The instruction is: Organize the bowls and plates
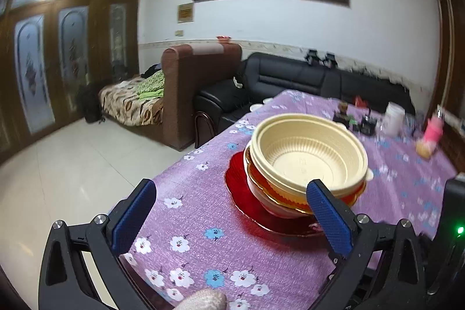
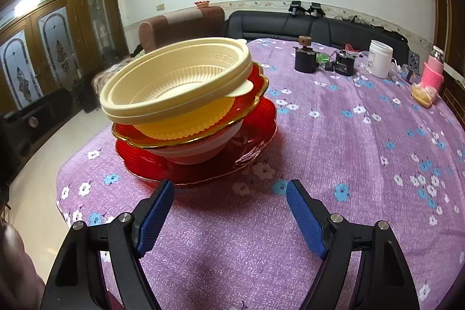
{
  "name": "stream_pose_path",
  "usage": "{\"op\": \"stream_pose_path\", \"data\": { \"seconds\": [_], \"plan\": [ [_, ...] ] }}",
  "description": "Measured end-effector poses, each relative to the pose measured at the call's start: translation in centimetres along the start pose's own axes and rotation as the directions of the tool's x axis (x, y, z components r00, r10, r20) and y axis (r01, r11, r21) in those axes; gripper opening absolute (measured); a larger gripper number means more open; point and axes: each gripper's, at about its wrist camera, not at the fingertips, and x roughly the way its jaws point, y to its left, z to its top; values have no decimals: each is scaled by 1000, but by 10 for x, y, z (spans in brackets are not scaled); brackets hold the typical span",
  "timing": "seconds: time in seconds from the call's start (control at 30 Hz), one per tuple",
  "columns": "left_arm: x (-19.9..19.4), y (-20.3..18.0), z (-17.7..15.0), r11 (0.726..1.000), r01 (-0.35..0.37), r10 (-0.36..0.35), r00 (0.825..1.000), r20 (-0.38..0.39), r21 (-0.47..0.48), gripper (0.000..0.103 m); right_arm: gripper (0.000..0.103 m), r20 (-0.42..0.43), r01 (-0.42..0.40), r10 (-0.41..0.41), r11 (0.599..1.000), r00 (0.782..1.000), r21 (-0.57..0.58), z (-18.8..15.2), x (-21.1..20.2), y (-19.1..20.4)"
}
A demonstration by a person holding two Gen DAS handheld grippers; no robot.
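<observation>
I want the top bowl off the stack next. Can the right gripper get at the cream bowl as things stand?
Probably yes. The right gripper is open and empty, just short of the stack, with only bare tablecloth between. The cream bowl sits tilted on top, its rim exposed. The left gripper is close by on the other side.

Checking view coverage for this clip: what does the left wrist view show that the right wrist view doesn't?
Only the left wrist view shows the bed with patterned bedding and the open left gripper. Only the right wrist view shows the open right gripper and the black cup sharply. Both share the cream bowl topping the stack on the red plate, tilted, and the purple floral tablecloth.
</observation>
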Motion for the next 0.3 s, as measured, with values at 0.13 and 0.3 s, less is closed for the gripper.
{"op": "stream_pose_path", "data": {
  "seconds": [0.13,0.3],
  "plan": [
    [-1,-11,7,1000,14,-14,1000,-23,18,103,84,3,-29,29,1000,1000,-2,1,-2,-3],
    [-15,-47,20,995,36,-36,999,4,89,103,84,16,-60,59,997,998,40,4,-9,-25]
  ]
}}
